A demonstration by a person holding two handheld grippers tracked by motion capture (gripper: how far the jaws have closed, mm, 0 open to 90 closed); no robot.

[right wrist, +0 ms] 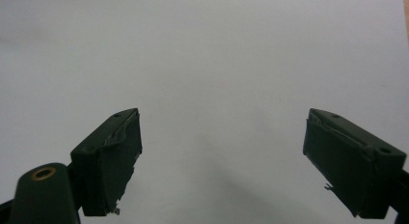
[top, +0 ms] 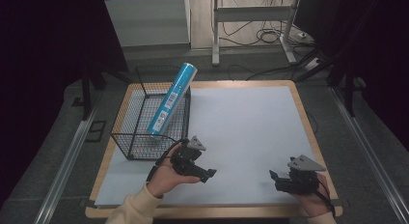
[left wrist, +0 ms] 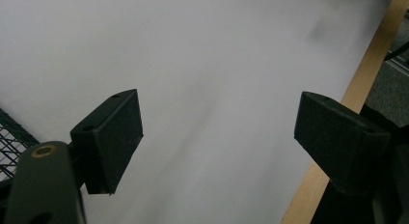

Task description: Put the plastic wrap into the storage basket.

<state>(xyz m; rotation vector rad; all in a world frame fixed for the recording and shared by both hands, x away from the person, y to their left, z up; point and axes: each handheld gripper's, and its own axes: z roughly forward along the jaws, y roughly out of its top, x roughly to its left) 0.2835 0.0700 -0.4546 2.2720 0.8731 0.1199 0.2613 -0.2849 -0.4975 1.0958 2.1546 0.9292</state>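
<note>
We are looking at a blue tube (top: 171, 98) that is leaning tilted in a black wire basket (top: 129, 132) at the far left of the white sheet (top: 241, 132), its top end sticking out above the far rim. The left gripper (left wrist: 219, 132) is hovering just near of the basket with its jaws spread wide and nothing between them (only bare sheet and the table's wooden edge (left wrist: 366, 74) are showing past them). The right gripper (right wrist: 222, 156) is sitting at the near right, well apart from the basket, jaws likewise released over plain white.

Wooden table (top: 304, 113), white sheet (top: 251, 132) covering it, wire basket (top: 140, 137) at left
</note>
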